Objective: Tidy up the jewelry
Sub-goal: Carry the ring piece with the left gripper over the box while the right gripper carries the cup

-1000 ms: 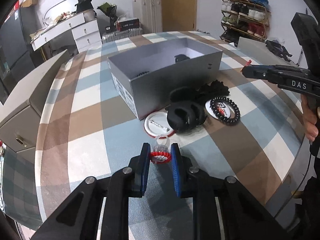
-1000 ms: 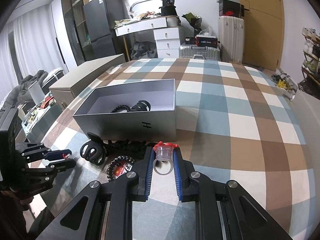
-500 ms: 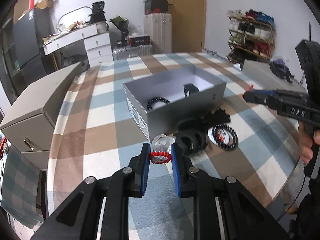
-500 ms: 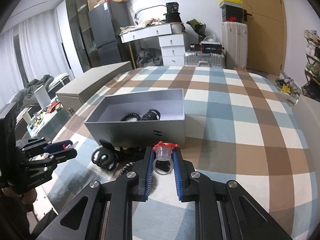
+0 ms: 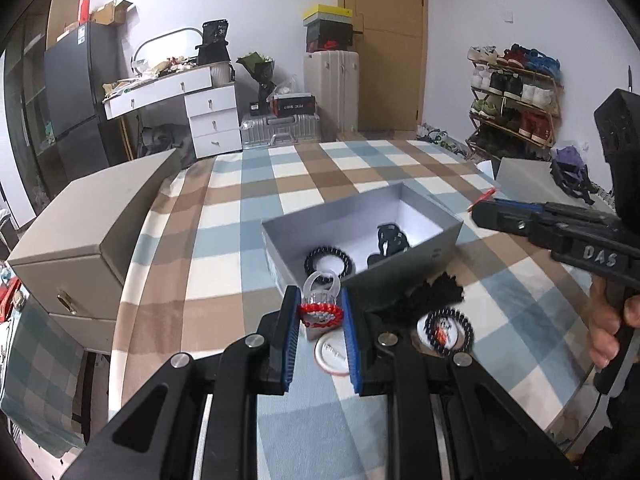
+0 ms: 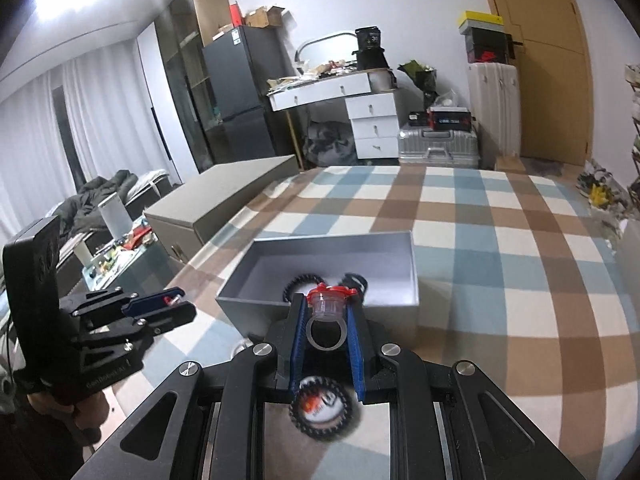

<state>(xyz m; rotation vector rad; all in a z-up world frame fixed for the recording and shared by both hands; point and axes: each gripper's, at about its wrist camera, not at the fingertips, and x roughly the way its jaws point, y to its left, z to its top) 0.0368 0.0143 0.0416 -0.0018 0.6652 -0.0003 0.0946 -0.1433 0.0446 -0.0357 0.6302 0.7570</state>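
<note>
Lived-in home: shoe rack (image 5: 516, 92), fridge (image 6: 236, 96).

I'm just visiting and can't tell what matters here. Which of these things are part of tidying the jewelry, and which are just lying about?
Part of the job:
- toy ring held in the left gripper
- second toy ring held in the right gripper
- grey box
- black hair ties inside the box
- hair tie on the table

Just lying about:
- shoe rack
- suitcase
- fridge
- white drawers

my own fingers cover the near wall of the grey box (image 6: 400, 280). the black scrunchie (image 5: 434, 294) beside it is smeared by blur. lettering on the white disc (image 5: 334, 356) is too small for me to read. right hand (image 5: 610, 332) is cut off at the edge.
</note>
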